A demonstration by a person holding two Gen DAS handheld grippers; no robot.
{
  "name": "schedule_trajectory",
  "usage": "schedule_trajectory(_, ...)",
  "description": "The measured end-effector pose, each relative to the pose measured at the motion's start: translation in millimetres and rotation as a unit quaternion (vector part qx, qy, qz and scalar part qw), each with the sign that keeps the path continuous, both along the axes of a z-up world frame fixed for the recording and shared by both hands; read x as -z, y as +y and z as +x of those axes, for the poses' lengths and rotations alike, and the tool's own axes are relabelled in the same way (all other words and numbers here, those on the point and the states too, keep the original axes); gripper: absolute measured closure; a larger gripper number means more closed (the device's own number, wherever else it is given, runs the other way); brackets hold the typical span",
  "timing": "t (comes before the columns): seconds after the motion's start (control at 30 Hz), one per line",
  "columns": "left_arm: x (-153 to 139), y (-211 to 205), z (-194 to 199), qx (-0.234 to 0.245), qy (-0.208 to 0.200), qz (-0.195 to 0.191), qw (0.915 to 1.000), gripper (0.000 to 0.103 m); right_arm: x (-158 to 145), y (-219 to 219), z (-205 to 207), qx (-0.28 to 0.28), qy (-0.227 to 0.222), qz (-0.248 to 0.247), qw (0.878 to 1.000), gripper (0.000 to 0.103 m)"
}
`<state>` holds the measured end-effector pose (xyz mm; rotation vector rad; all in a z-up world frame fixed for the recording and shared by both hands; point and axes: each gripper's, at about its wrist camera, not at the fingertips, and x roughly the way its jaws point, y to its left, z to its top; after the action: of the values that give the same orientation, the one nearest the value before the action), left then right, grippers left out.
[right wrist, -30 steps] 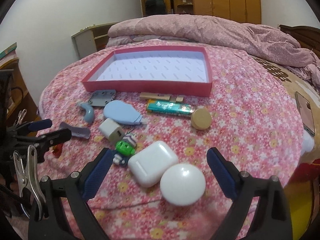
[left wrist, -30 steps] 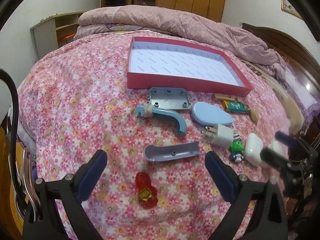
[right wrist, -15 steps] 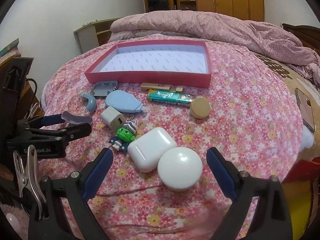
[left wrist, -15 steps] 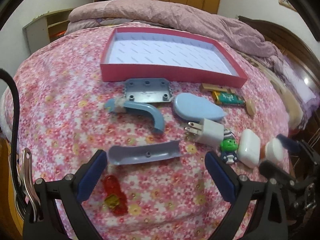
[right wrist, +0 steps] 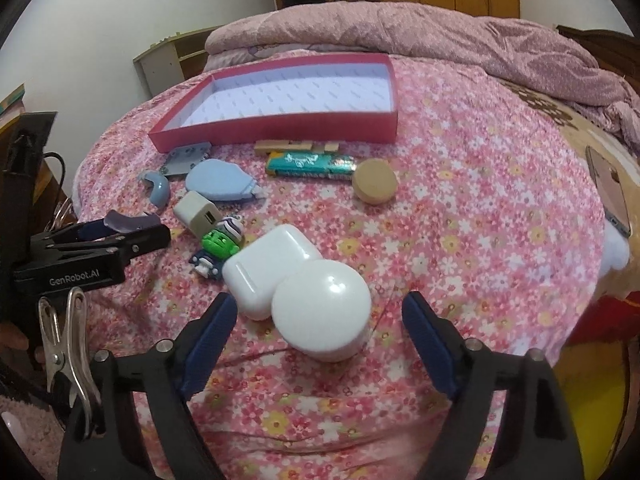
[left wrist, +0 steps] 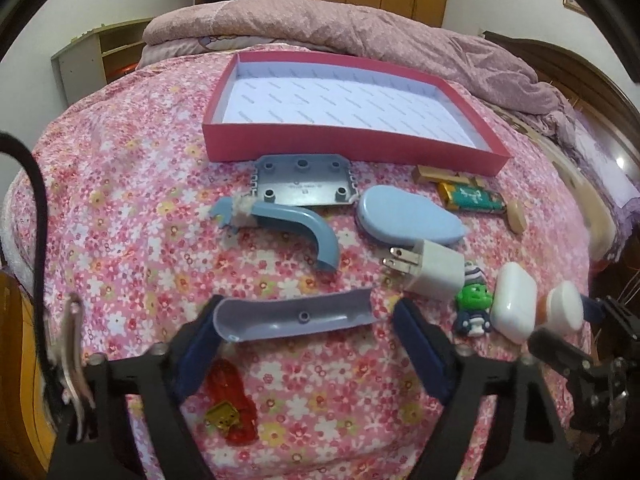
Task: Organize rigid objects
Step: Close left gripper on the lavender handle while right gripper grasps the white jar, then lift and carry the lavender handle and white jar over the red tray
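A lilac curved plastic shell (left wrist: 296,318) lies on the flowered bedspread between the fingers of my left gripper (left wrist: 308,340). Its jaws are closing: the left pad is at the shell's end, while a gap shows at the right pad. In the right wrist view a white round jar (right wrist: 322,312) sits between the fingers of my right gripper (right wrist: 320,320), which is also closing, with space on both sides. A white case (right wrist: 272,268) touches the jar. The red box (left wrist: 340,140), white inside, stands empty at the back.
Between the box and the grippers lie a grey plate (left wrist: 302,180), a blue curved handle (left wrist: 296,220), a light-blue oval (left wrist: 404,216), a charger (left wrist: 432,270), a green figure (left wrist: 474,304), a green pack (right wrist: 310,164) and a wooden disc (right wrist: 374,180). A red trinket (left wrist: 232,404) lies under my left finger. A phone (right wrist: 608,196) lies far right.
My left gripper moved forward until the lilac shell came between its fingers. My right gripper edged up to the white jar. Both pairs of jaws have narrowed.
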<state>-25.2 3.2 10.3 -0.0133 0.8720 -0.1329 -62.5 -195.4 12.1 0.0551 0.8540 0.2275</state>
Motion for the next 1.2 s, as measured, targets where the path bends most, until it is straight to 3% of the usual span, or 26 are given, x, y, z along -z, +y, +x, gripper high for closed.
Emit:
schedule_trajectory(0.03, 0, 0, -1, -0.001, -0.002, 0.003, 1.0000, 0.027, 1, 0, 0, -0.002, 0.001, 0.001, 1.000, 0.025)
schedule_trajectory(0.27, -2, 3, -5, 0.012, -0.004, 0.001, 0.9999, 0.027, 0, 4, -1, -0.018, -0.003, 0.007, 1.000, 0.042)
schedule_trajectory(0.33, -3, 4, -6, 0.014, -0.004, -0.002, 0.9999, 0.027, 0, 3, 0, -0.018, -0.003, 0.012, 1.000, 0.059)
schedule_trajectory(0.93, -28, 16, -3, 0.014, -0.030, -0.011, 0.9994, 0.027, -14, -8, 5, -0.015, -0.010, 0.040, 0.999, 0.059)
schedule_trajectory(1.2, -37, 16, 7, 0.016, -0.038, -0.015, 0.9990, 0.027, -31, -5, 14, -0.026, -0.032, 0.024, 0.999, 0.059)
